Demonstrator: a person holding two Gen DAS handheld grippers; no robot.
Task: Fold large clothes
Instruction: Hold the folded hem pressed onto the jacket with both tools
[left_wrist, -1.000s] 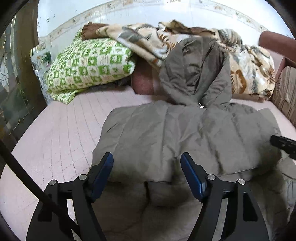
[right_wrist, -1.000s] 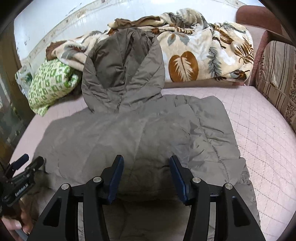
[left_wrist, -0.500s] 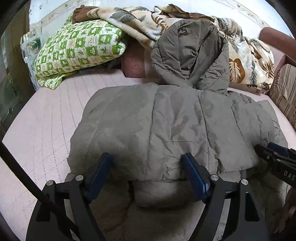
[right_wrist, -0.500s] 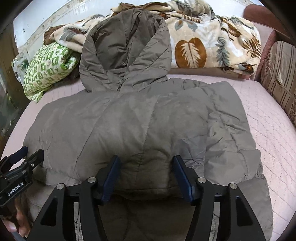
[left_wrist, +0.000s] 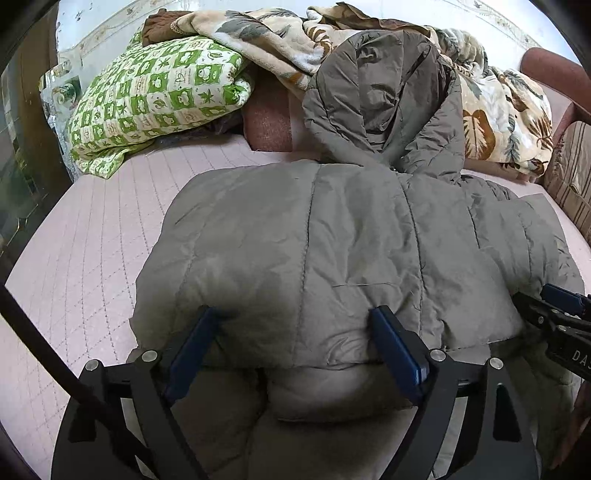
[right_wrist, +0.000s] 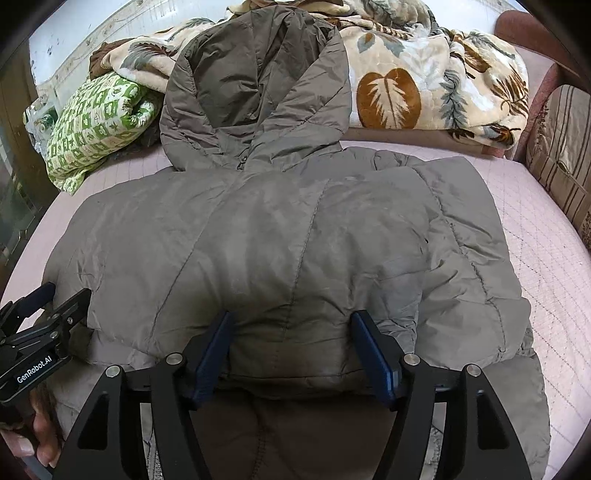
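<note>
Both grippers, left (left_wrist: 295, 350) and right (right_wrist: 291, 354), jaws apart, have pushed nearer the folded-up hem of the hooded puffer jacket (right_wrist: 280, 236) at mid-frame on the bed (left_wrist: 92, 229), fold apparently laid.

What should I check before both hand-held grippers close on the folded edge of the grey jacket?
1. Left hand-held gripper open, straddling the jacket fold: ok.
2. Right hand-held gripper open, straddling the fold: ok.
3. Both layers between the fingers: cannot tell.
4. Hood lying flat: not ok, it leans on the leaf blanket.
5. Green pillow apart from the jacket: ok.
</note>
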